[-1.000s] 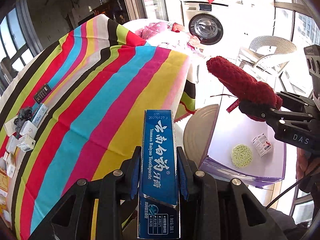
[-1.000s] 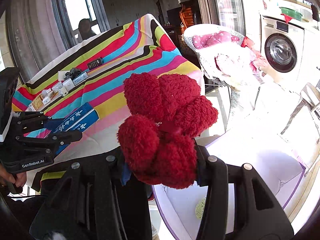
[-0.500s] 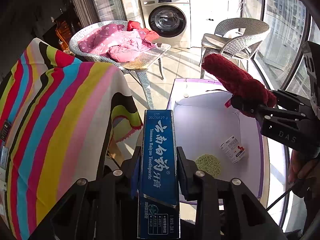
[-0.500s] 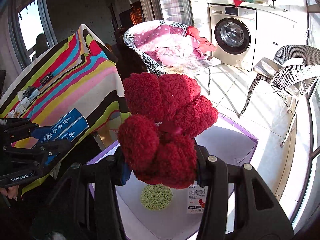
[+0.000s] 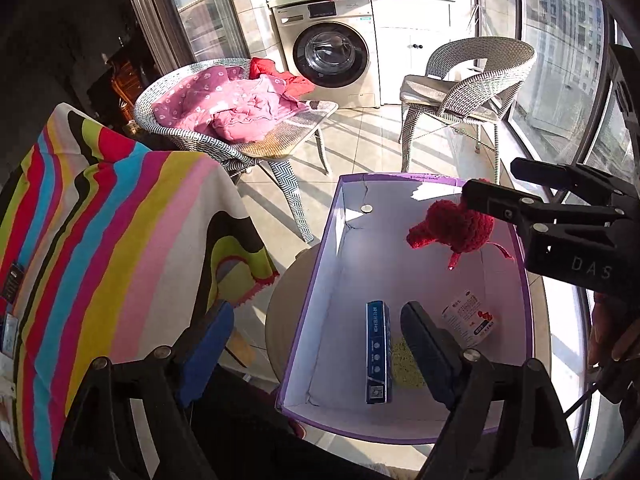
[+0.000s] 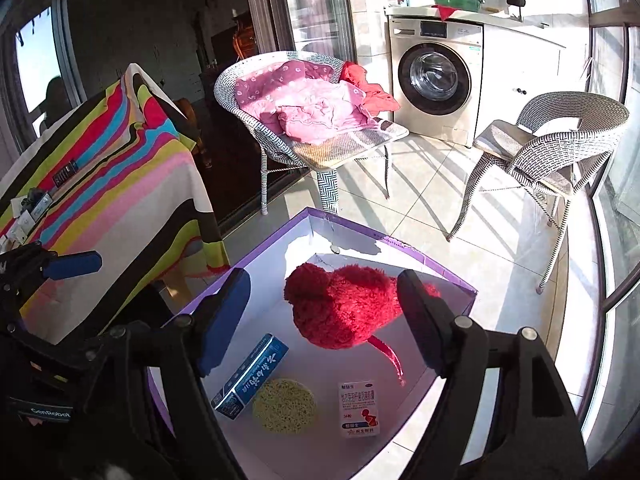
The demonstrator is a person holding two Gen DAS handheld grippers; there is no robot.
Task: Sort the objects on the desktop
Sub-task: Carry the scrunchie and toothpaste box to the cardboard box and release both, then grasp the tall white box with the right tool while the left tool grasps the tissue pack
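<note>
Left wrist view: left claw has its jaws opening, already wide, nothing pressed between the blue pads. Its right finger covers part of the round yellow-green fibrous scrub pad and cuts across the box floor. The blue rectangular cardboard toothpaste box lies flat inside the shallow white box with purple rim, seen between the fingers, clear of both pads. The scrub pad sits just beside it, possibly touching; I cannot tell. The small white medicine carton with red and blue print lies near the box's right wall, print too small to read. The fuzzy red plush toy sits at the tips of the right claw; contact is unclear from here. The box's near edge is cut off by the claw body. The worktop with striped multicolour cloth is on the left, with small items at its edge cropped and illegible.

Right wrist view: the right claw jaws are opening, wide. The plush toy is between them, its right side hidden behind the right finger, and the left pad stands clear of it. A red ribbon tail hangs from the toy. The toothpaste box, scrub pad and medicine carton lie on the box floor. The box's lower left is masked by the claw. The left claw is only partly in frame, one blue pad showing.
</note>
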